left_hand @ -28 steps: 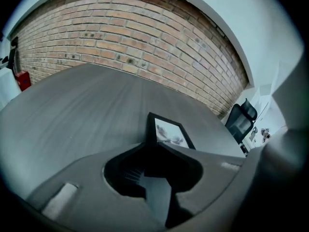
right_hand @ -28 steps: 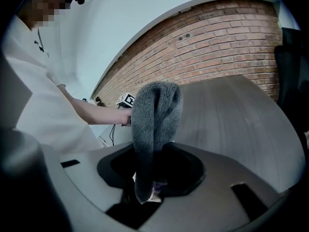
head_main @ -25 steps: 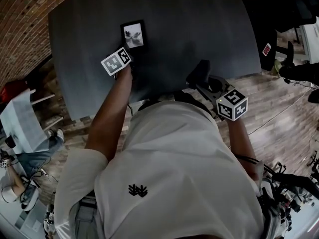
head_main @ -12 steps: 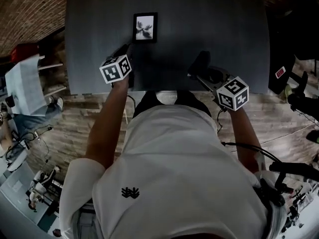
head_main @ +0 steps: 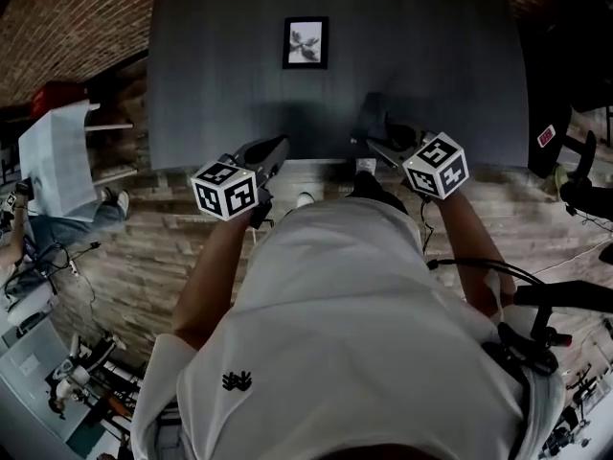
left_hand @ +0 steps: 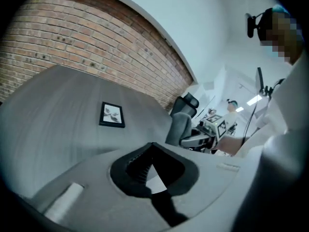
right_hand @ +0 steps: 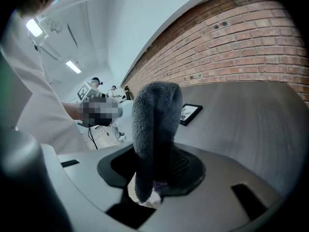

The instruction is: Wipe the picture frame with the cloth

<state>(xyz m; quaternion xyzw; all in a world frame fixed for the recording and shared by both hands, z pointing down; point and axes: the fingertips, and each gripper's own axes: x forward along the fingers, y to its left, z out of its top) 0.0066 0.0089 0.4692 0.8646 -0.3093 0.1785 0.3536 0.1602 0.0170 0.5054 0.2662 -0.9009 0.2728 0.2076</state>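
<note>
The black picture frame lies flat on the dark table, toward its far side; it also shows in the left gripper view and the right gripper view. My left gripper hangs over the table's near edge, well short of the frame. Its jaws have just closed and are shut with nothing between them. My right gripper is over the near edge to the right, shut on a grey fluffy cloth that stands up out of its jaws. The cloth also shows in the left gripper view.
A brick wall runs behind the table. A black office chair stands past the far end. Wooden floor lies on my side of the table, with a white stand and a person's legs at the left.
My left gripper has pulled back from beside the frame to the table's near edge, rising as it went. The right gripper with the cloth shifted slightly. The frame stays flat.
</note>
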